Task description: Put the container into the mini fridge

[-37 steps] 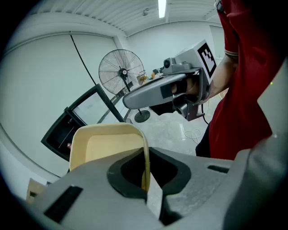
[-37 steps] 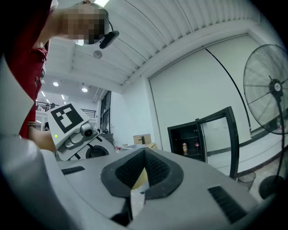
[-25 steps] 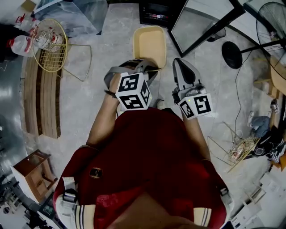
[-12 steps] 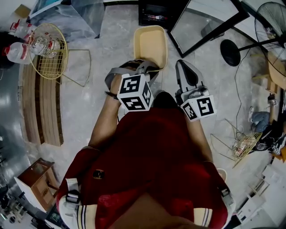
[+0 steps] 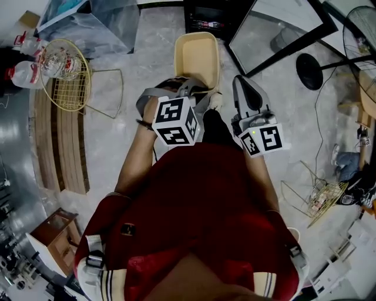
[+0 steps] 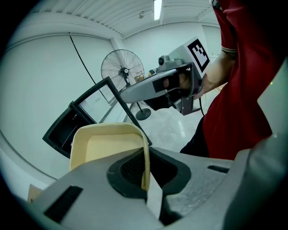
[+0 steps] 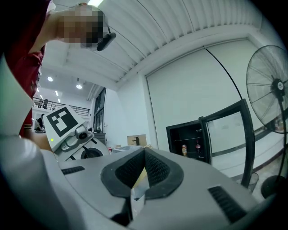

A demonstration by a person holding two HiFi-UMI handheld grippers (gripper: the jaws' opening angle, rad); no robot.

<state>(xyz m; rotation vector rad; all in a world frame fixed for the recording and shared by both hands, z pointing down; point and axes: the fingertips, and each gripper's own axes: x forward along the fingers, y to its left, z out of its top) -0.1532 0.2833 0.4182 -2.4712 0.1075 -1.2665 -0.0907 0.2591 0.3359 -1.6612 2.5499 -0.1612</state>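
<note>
Left gripper point(image 5: 198, 89) pinches near rim of pale-yellow rectangular plastic container point(image 5: 197, 57); its long axis points ahead toward open black mini fridge point(image 5: 207, 17); right gripper point(image 5: 241, 82) alongside, jaws pressed together, empty.
</note>
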